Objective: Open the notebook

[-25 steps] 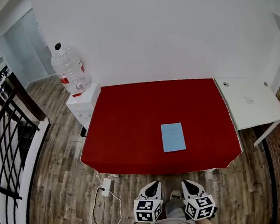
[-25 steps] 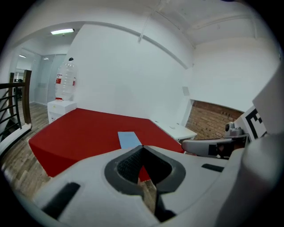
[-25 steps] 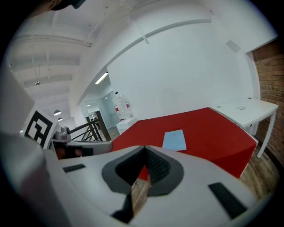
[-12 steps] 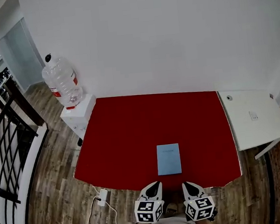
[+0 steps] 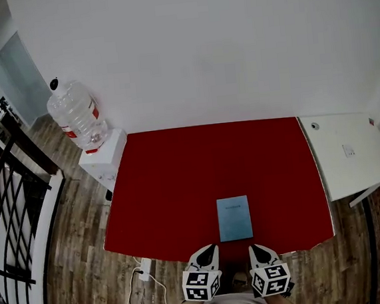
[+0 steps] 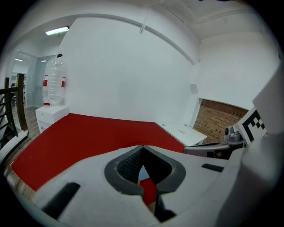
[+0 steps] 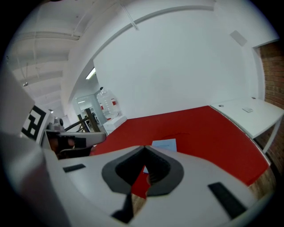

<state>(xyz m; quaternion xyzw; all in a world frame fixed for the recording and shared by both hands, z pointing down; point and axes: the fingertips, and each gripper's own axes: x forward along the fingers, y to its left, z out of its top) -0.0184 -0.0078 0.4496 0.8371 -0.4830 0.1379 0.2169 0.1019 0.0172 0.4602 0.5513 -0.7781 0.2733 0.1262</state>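
A thin light-blue notebook [image 5: 234, 218] lies closed and flat on the red table [image 5: 179, 176], near its front edge. It also shows past the jaws as the notebook [image 7: 163, 144] in the right gripper view. My left gripper [image 5: 208, 250] and right gripper [image 5: 255, 247] hover side by side just off the table's front edge, below the notebook, not touching it. Both are shut with their tips together and hold nothing. In the left gripper view only a sliver of the notebook [image 6: 143, 174] shows behind the shut left gripper [image 6: 142, 147]. The right gripper [image 7: 144, 148] points toward the notebook.
A white side table [image 5: 350, 152] adjoins the red table on the right. A white stand [image 5: 104, 159] with a big water bottle [image 5: 73, 116] sits at the left. A black railing [image 5: 10, 198] runs along the far left. A power strip [image 5: 145, 268] and cable lie on the wooden floor.
The view has come nearer the table: the notebook now lies closer to both grippers, which sit just at the front edge. Both grippers stay shut and empty.
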